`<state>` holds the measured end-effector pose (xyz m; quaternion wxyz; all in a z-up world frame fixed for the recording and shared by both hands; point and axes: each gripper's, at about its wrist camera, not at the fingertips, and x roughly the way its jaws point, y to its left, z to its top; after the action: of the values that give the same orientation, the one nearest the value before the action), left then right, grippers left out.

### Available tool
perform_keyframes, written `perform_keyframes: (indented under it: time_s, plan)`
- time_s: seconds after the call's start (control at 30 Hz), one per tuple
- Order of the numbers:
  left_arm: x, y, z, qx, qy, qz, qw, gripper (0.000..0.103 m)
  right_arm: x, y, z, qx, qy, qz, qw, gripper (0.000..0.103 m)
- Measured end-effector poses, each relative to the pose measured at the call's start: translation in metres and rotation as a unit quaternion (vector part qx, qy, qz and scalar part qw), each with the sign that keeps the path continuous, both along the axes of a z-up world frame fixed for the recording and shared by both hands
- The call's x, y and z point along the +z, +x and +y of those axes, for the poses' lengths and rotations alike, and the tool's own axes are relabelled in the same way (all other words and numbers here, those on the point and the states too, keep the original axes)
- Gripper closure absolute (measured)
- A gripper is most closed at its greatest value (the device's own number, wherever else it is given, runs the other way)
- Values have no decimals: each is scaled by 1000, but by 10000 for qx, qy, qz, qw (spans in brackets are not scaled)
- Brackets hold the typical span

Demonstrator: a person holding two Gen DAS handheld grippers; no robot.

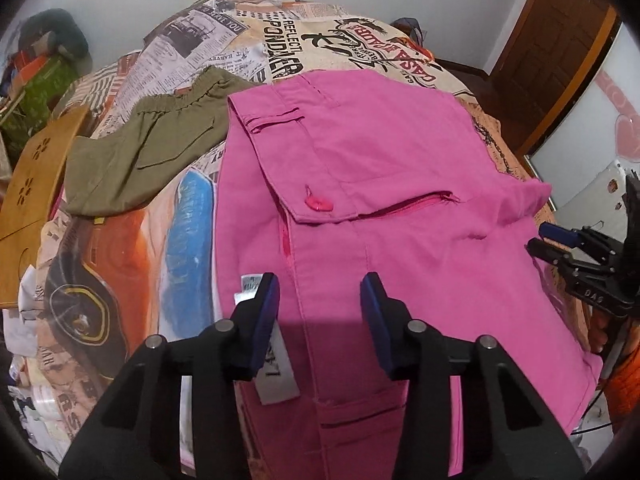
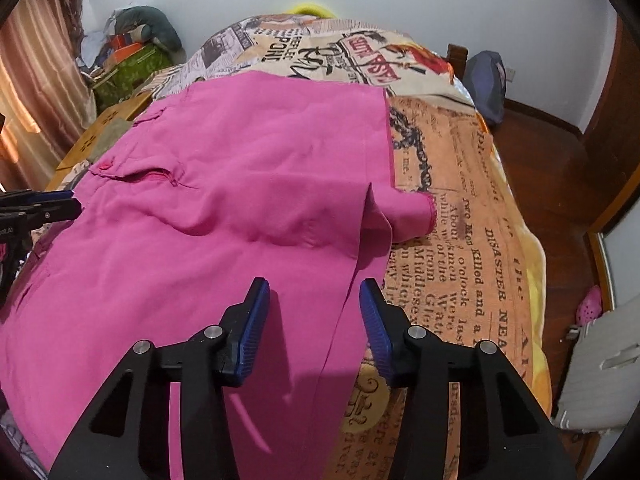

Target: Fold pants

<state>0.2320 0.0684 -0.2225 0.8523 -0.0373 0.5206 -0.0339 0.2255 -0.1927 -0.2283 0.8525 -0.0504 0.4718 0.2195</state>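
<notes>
**Left wrist, right wrist: pink pants flat on bed, both claws spread above the near cloth**

Left wrist view: pink pants lie spread on the bed, over a newspaper-print blanket. Waistband end sits on the left side of the garment, with belt loop, flap and pink button showing; a zip opening runs just right of the button. White care label sticks out at the near left edge. Left claw hovers over the near part, jaws spread, cloth below them but not pinched. Right claw comes in at the right edge, near the pants' right hem; cannot tell from here if it touches. Olive shorts lie far left, just beside the pink waistband, not part of this fold.

Right wrist view: same pants fill left and centre. Right claw spread, straddling the near right edge of the cloth, nothing gripped. Leg hem on the right is rumpled, one small flap turned out. Left claw peeks in at the left edge.

Handling, judged: thin woven cloth, light, soft, floppy, will drape and drag on the fuzzy blanket; not fragile. Best hold looks like seamed edges: waistband corner on the left, hem corner on the right, thicker there and less likely to slip.

Orientation: long axis runs left to right across the bed, waist left, legs right.
</notes>
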Motion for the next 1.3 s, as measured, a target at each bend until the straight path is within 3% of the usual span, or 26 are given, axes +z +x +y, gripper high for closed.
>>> perform_keyframes:
  time_s: [0.17, 0.23, 0.3, 0.37, 0.43, 0.5, 0.8, 1.07, 1.17, 1.23, 1.3]
  plan:
    - [-4, 12, 7, 113, -125, 100, 9998, 60, -5, 5, -4, 45, 163, 81, 9998, 61]
    - [-7, 18, 8, 140, -188, 158, 9996, 60, -7, 9, -1, 47, 161, 127, 9998, 66]
    - [-9, 23, 8, 140, -205, 193, 9995, 60, -8, 12, 1, 63, 212, 183, 9996, 78]
    - [-10, 27, 8, 145, -226, 202, 9994, 61, -8, 14, 2, 92, 287, 209, 9993, 85]
    - [-9, 28, 7, 140, -254, 207, 9994, 64, -6, 12, 5, 145, 298, 182, 9993, 91]
    - [-8, 26, 5, 77, -269, 227, 9994, 83, -3, 9, 8, 178, 224, 96, 9995, 95]
    - [4, 7, -1, -161, 233, 128, 9995, 95, 2, -4, -2, 206, -93, 0, 9997, 96]
    - [1, -1, 2, -8, 387, 133, 9992, 95, -4, 0, -2, 11, -234, 246, 9994, 95]
    - [8, 1, -2, -152, 381, 118, 9991, 88, 11, 0, -8, 0, -99, 224, 9997, 91]
    - [17, 5, -3, -191, 382, -8, 9991, 73, 24, 1, -13, -52, -42, 56, 10000, 84]
    - [29, 11, -3, -168, 467, -216, 9985, 48, 36, 6, -20, -151, -39, -157, 9998, 68]
